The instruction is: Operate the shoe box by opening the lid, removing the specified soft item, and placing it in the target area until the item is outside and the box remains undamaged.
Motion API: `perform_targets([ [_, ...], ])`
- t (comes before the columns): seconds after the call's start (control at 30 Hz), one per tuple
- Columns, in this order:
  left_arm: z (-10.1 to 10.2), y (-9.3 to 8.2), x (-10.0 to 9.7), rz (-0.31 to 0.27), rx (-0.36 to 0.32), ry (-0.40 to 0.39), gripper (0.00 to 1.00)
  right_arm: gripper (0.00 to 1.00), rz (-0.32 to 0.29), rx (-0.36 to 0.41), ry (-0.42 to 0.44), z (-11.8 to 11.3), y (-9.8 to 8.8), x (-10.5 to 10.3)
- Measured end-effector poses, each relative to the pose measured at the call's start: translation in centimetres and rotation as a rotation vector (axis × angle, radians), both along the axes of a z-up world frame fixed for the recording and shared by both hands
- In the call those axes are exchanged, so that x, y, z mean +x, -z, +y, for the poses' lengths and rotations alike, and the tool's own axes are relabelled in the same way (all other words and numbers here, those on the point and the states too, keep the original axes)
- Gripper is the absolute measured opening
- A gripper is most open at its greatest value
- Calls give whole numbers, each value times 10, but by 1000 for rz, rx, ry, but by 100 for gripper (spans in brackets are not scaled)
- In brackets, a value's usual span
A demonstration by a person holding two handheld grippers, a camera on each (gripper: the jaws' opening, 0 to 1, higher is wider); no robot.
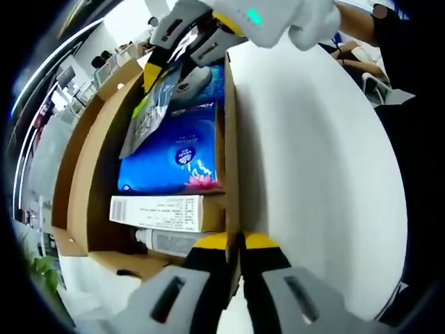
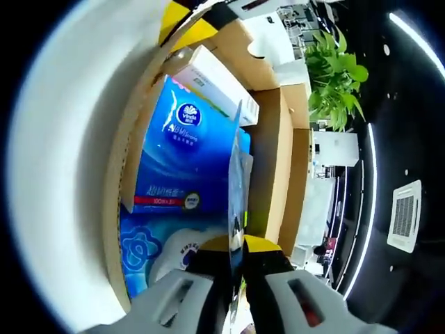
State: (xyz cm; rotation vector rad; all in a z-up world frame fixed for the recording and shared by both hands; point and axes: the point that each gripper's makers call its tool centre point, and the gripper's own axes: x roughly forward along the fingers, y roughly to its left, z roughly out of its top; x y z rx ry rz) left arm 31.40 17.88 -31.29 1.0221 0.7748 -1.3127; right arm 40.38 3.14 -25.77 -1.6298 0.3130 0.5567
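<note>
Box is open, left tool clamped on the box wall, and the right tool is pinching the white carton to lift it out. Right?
Not quite. The right tool is pinching the thin clear packet that stands on edge over the blue tissue pack, not the white carton, which lies untouched at the box's far end; the right gripper view shows it. The rest holds: left tool grips the wall.

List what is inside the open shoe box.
Inside the shoe box: a blue tissue pack, a white carton, a tube, and a foil pouch that the right gripper pinches. Anything underneath is covered.
</note>
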Motion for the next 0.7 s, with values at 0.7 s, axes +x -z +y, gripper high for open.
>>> perform_targets([
  [0.7,-2,0,-4,19,-1,-15,4,1,-96,53,-35,-19,-43,-2],
])
